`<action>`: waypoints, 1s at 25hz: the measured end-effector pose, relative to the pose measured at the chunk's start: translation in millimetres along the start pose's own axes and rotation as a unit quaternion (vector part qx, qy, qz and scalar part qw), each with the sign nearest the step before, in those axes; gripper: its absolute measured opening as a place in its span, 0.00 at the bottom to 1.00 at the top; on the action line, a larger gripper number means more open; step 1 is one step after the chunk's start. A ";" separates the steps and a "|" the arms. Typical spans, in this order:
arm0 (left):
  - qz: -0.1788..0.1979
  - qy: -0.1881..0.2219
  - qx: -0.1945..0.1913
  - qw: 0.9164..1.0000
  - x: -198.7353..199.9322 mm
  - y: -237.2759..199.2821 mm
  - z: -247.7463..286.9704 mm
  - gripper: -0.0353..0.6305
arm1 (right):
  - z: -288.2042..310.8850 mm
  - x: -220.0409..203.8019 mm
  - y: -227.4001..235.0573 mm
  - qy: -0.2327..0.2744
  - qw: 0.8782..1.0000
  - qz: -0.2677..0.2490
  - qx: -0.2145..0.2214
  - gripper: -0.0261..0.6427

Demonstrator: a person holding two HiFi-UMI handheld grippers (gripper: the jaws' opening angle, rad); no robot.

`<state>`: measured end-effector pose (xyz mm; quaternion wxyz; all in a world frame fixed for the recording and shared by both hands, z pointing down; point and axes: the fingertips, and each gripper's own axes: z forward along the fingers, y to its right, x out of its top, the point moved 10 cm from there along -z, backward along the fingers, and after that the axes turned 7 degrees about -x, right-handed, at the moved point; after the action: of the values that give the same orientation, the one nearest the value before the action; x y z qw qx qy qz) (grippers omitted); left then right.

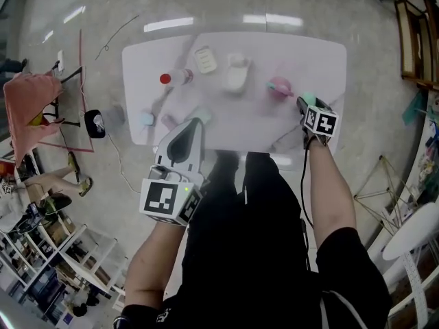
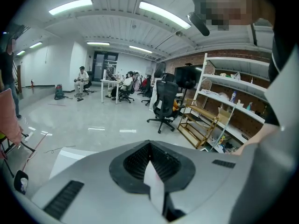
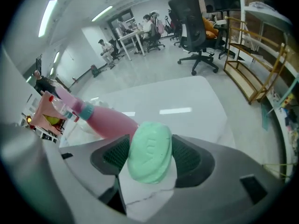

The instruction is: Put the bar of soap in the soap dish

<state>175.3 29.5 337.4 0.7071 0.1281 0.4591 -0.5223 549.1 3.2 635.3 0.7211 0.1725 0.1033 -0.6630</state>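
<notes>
1. Head view: the right claw (image 1: 306,106) hangs over the right end of the bench (image 1: 322,57) with the green bar of soap (image 1: 308,99) at its tip. The white soap dish (image 1: 236,72) stands well apart, further back near the middle. The left claw (image 1: 194,123) hovers at the near edge.
2. Left gripper view: that claw is clenched on nothing and aimed out across the room. No soap or dish shows here.
3. Right gripper view: only here is the grip plain. The pads pinch the soap by its narrow edges, with a pink bottle (image 3: 105,118) behind. The bar looks light, stiff and probably slippery, so an edge hold could let it squirt free.
</notes>
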 end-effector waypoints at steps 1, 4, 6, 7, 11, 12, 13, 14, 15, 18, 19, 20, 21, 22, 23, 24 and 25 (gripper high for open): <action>0.004 0.007 -0.006 1.000 1.8 1.5 -5.2 0.07 | -12.9 1.2 -3.4 0.009 1.000 0.007 0.005 0.48; 0.008 0.020 -0.015 1.000 8.5 3.2 -19.5 0.07 | -54.2 10.0 -14.5 0.042 0.999 0.019 0.018 0.48; 0.020 0.032 -0.020 0.999 16.1 4.7 -27.9 0.07 | -79.0 20.7 -21.5 0.065 0.997 0.021 0.025 0.48; 0.035 0.037 -0.021 0.998 19.7 7.0 -33.3 0.06 | -91.2 24.1 -25.2 0.074 0.997 0.020 0.029 0.48; 0.094 0.061 -0.030 0.993 31.4 17.8 -58.3 0.07 | -146.0 32.3 -42.4 0.114 0.992 0.023 0.052 0.48; 0.096 0.068 -0.034 0.992 34.1 18.0 -63.4 0.06 | -159.2 34.4 -47.1 0.124 0.990 0.027 0.057 0.48; 0.095 0.074 -0.037 0.992 36.6 17.0 -68.6 0.07 | -172.1 35.6 -52.4 0.133 0.989 0.029 0.063 0.48; 0.092 0.079 -0.038 0.992 39.2 15.1 -74.0 0.07 | -184.6 36.2 -58.4 0.140 0.987 0.031 0.069 0.48; 0.090 0.085 -0.039 0.992 42.1 12.8 -79.5 0.07 | -196.5 36.6 -64.7 0.147 0.986 0.031 0.076 0.48; 0.088 0.104 -0.038 0.990 51.6 7.4 -93.5 0.06 | -228.0 37.6 -81.0 0.163 0.982 0.025 0.097 0.48; 0.088 0.109 -0.037 0.989 54.3 5.6 -97.9 0.06 | -237.0 37.6 -85.7 0.168 0.980 0.024 0.103 0.48; 0.089 0.115 -0.036 0.989 56.6 3.3 -102.3 0.07 | -244.8 37.8 -90.6 0.172 0.979 0.024 0.109 0.48; 0.089 0.121 -0.034 0.988 58.5 0.7 -106.9 0.06 | -251.7 38.1 -95.9 0.176 0.977 0.025 0.116 0.48; 0.088 0.127 -0.033 0.987 59.9 -2.0 -111.5 0.07 | -257.8 38.8 -101.7 0.180 0.976 0.025 0.123 0.48; 0.087 0.133 -0.032 0.987 60.9 -4.3 -115.9 0.06 | -263.6 39.5 -107.3 0.183 0.974 0.026 0.130 0.48; 0.086 0.138 -0.032 0.986 61.4 -5.8 -120.1 0.07 | -269.2 40.1 -112.4 0.186 0.973 0.025 0.136 0.48; 0.084 0.144 -0.031 0.986 61.6 -6.7 -123.9 0.07 | -274.8 40.5 -116.8 0.189 0.971 0.023 0.142 0.48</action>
<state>107.7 70.3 223.6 0.6789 0.2180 0.5594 -0.4227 459.1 64.7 354.3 0.6720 0.3972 0.1384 -0.6095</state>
